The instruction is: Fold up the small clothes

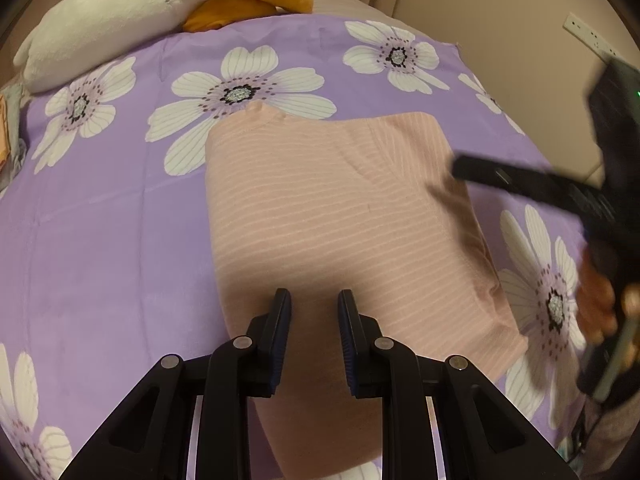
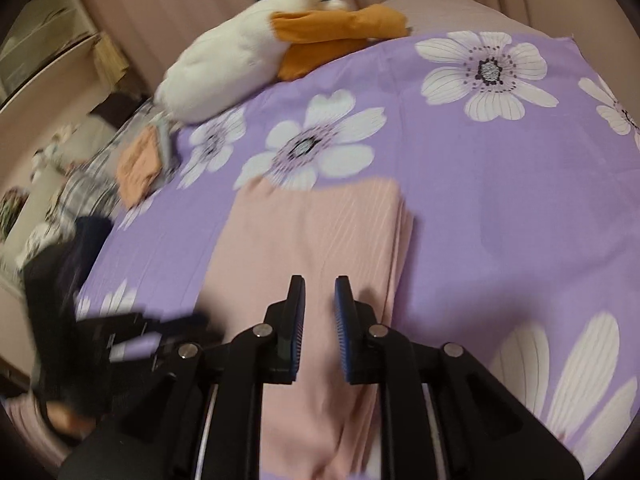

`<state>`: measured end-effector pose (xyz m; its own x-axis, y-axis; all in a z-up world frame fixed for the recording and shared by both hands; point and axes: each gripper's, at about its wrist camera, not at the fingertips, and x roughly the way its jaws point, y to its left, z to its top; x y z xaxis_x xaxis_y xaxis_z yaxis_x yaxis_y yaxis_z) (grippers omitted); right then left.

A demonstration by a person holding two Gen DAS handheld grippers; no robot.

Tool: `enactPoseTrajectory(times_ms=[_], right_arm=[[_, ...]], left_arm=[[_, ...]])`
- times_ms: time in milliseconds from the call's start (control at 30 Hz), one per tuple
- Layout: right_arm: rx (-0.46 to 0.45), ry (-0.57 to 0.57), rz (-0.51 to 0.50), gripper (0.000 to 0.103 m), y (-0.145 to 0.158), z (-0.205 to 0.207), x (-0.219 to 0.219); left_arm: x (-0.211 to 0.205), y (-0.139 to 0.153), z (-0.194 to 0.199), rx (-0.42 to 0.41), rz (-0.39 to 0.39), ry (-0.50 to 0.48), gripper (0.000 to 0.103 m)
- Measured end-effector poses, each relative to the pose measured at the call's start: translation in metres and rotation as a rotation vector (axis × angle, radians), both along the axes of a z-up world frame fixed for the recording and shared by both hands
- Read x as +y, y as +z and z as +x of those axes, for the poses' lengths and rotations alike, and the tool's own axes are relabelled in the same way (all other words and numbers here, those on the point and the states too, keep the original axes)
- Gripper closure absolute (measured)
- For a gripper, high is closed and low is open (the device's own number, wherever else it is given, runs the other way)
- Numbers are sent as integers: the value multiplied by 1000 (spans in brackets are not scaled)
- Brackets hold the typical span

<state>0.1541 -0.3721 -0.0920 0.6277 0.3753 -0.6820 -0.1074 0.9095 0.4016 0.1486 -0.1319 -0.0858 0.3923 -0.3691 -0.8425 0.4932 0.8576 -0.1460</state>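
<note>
A pink striped garment (image 1: 332,216) lies folded into a long rectangle on the purple flowered bedsheet (image 1: 104,248). My left gripper (image 1: 314,300) is open and empty, just above the garment's near end. My right gripper shows blurred at the right of the left wrist view (image 1: 520,180), over the garment's right edge. In the right wrist view the garment (image 2: 312,232) runs away from me, and my right gripper (image 2: 320,292) hovers open and empty over its near part. The left gripper (image 2: 152,332) is a blur at the left.
A white and orange plush toy (image 1: 152,4) lies at the far end of the bed. Folded clothes, orange on top (image 2: 140,164), sit at the bed's left edge. A beige wall with a socket (image 1: 584,32) is on the right.
</note>
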Motion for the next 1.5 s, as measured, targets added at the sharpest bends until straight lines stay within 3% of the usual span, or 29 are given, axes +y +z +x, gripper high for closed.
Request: enactPoseTrajectory(times_ms=[267,433,733,1000,1300,1500], right_arm=[[151,-91,-44,90,-37,48,-1],[106,-76,-41,85,-22,29,1],[28,82,-32,85,-8,-44,19],[117,103,-68,88,-41,-64,19],[71,94,-34,83,-27,-77,19],[111,74,-51,85,-41,-83,18]], left_arm=[[0,-1,1,6,-14,-7,83],[0,-2,0,5,-16,-5,83],[1,-1,-7,-1,-13,-1,83],[2,0,-18,2,-12,-12,83],[11,-5,-47,32,-3,-32,83],[16,-16,-56,46,7,-28,83]])
